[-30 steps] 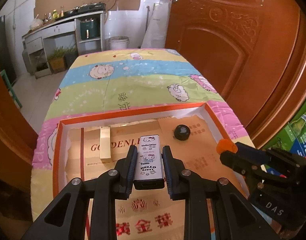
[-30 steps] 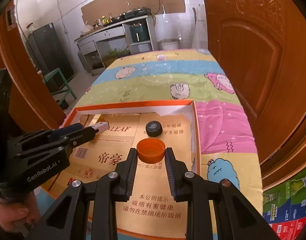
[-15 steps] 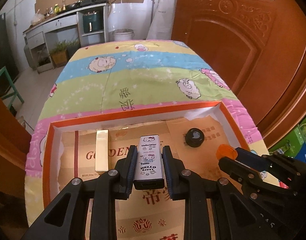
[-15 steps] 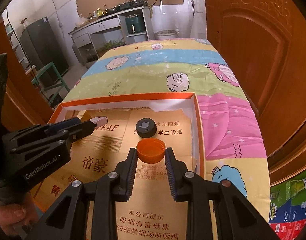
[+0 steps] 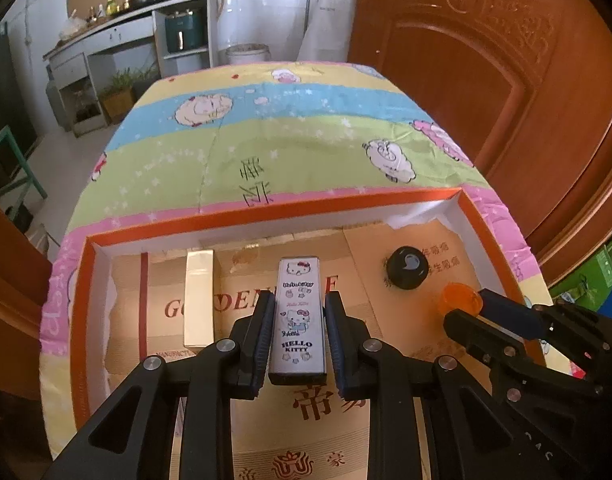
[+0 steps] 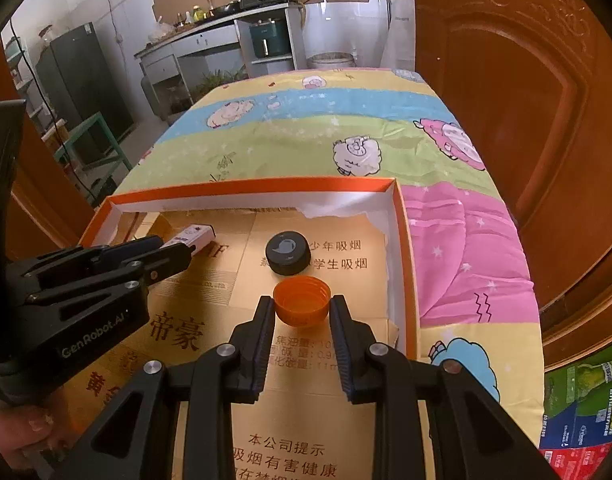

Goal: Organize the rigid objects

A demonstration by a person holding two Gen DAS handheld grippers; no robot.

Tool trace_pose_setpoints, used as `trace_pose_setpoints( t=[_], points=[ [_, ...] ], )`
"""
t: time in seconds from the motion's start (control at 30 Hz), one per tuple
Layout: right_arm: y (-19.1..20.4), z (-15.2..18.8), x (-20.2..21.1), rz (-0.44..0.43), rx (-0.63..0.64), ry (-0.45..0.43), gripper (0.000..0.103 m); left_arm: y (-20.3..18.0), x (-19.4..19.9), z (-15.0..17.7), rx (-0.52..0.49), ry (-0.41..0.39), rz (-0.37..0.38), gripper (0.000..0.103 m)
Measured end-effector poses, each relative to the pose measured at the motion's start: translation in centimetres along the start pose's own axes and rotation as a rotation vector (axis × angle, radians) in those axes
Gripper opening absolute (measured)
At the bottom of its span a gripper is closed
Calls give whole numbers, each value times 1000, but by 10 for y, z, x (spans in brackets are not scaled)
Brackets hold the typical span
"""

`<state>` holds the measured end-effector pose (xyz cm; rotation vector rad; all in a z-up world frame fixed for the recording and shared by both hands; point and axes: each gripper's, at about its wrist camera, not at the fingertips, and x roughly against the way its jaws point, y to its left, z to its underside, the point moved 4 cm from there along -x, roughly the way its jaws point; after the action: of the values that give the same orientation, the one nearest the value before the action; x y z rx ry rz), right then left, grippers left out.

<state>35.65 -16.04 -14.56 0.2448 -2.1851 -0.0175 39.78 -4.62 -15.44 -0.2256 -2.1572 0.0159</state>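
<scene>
While two pieces already lie loose on the cardboard floor of the orange-rimmed tray (image 5: 273, 210), namely a pale rectangular box (image 5: 199, 298) toward its left and a black cap (image 6: 287, 251) toward its right, both tools are over the tray with cargo. The left gripper (image 5: 299, 312) has its fingers clenched on a Hello Kitty box (image 5: 299, 314), and the right gripper (image 6: 301, 310) has its fingers pinching an orange cap (image 6: 301, 300) just short of the black one. Judging by this, roughly half is settled; setting down and releasing these two remains, since no other loose items show on the cloth-covered bench (image 6: 326, 128).

ahead: black cap (image 6: 287, 252) | right: tray wall (image 6: 402, 264) | left: cream box (image 5: 199, 298)
</scene>
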Motion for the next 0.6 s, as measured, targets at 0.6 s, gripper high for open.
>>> trace_pose_setpoints(
  t=[0.6],
  points=[
    [1, 3, -14, 79, 36, 47, 29, 3, -14, 0, 16, 55, 18, 30]
  ],
)
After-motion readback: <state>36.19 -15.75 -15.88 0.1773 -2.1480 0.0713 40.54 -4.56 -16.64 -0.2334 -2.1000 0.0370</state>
